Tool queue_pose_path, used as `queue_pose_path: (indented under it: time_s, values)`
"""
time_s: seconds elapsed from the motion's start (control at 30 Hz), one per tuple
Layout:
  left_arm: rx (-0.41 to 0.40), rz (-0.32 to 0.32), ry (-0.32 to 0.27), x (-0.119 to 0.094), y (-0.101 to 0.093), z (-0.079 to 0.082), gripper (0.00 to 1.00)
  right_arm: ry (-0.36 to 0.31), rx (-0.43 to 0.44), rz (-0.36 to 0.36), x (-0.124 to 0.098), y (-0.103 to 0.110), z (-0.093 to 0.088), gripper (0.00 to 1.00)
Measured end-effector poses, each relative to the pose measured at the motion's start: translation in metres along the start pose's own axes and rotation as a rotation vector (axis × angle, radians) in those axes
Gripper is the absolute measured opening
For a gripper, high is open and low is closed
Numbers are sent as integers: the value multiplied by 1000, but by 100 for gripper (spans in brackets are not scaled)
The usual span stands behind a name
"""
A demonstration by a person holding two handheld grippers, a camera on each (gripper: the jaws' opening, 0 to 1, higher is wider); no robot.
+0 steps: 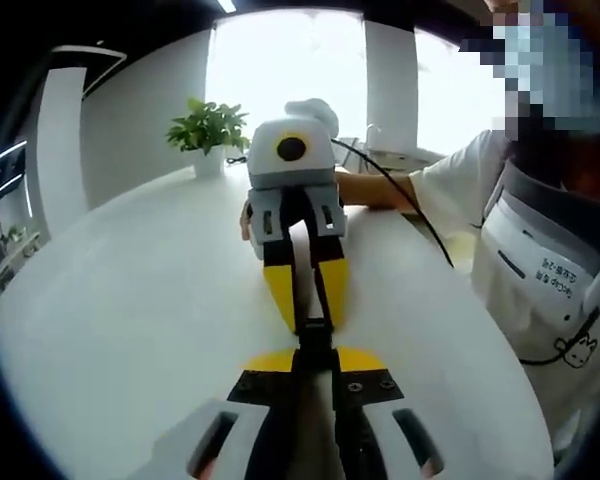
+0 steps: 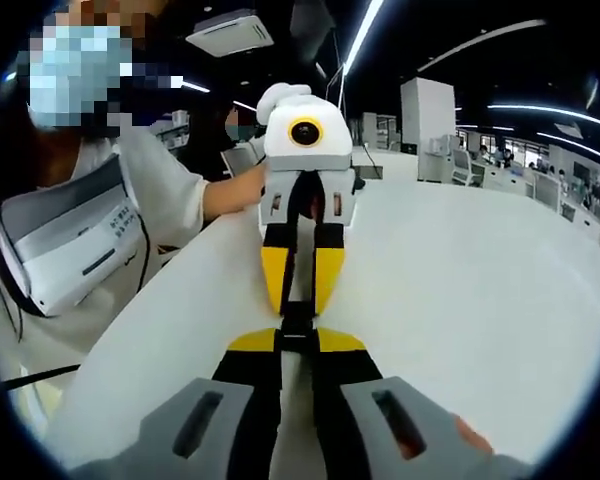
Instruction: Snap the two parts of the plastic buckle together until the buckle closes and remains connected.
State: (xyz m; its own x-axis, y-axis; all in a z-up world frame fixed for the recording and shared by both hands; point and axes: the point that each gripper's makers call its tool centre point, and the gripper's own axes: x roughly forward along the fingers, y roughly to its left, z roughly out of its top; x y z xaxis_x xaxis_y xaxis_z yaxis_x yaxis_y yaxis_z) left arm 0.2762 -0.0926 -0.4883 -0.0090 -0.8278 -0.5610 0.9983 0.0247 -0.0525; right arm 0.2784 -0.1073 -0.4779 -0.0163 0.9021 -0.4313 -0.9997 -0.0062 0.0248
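Observation:
A black plastic buckle (image 1: 313, 338) sits just above the white table (image 1: 130, 320), squeezed between two grippers that face each other nose to nose. At the bottom, my left gripper (image 1: 313, 360) is shut on the near part, its yellow tips pressed together. My right gripper (image 1: 310, 322) comes in from the top, shut on the far part, with black strap running up between its fingers. In the right gripper view the buckle (image 2: 298, 322) lies between my right gripper (image 2: 298, 342) below and my left gripper (image 2: 300, 308) above. The two parts touch; whether they are latched is hidden.
A person in a white shirt (image 1: 540, 250) stands at the table's edge, holding both grippers. A potted plant (image 1: 208, 130) stands at the far end of the table. A black cable (image 1: 410, 200) trails from the right gripper. Bare tabletop (image 2: 480, 300) spreads to either side.

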Motion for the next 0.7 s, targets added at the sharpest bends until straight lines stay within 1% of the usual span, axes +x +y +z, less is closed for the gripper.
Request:
queue_pose_path:
  time_s: [0.07, 0.13, 0.23, 0.3, 0.43, 0.47, 0.6, 0.63, 0.7]
  values:
    - [4, 12, 5, 1, 0, 1, 9, 9, -12, -9, 1, 0, -1, 8]
    - [6, 15, 7, -4, 6, 5, 9, 8, -10, -11, 1, -2, -2, 8]
    - [-4, 13, 0, 1, -3, 3, 9, 4, -9, -10, 1, -4, -1, 9]
    - [-7, 12, -5, -1, 2, 5, 9, 4, -6, -11, 1, -5, 0, 9]
    - [-23, 12, -17, 0, 0, 5, 10, 9, -1, -19, 1, -6, 1, 9]
    - [-39, 8, -21, -4, 8, 7, 10, 6, 5, -23, 0, -6, 1, 9]
    - [-35, 12, -20, -4, 10, 7, 10, 6, 4, -25, 0, -7, 2, 10]
    - [-32, 15, -21, -4, 8, 8, 10, 7, 3, -33, 0, -7, 2, 10]
    - [-38, 10, -33, -7, 13, 8, 10, 6, -8, -34, -1, -6, 3, 10]
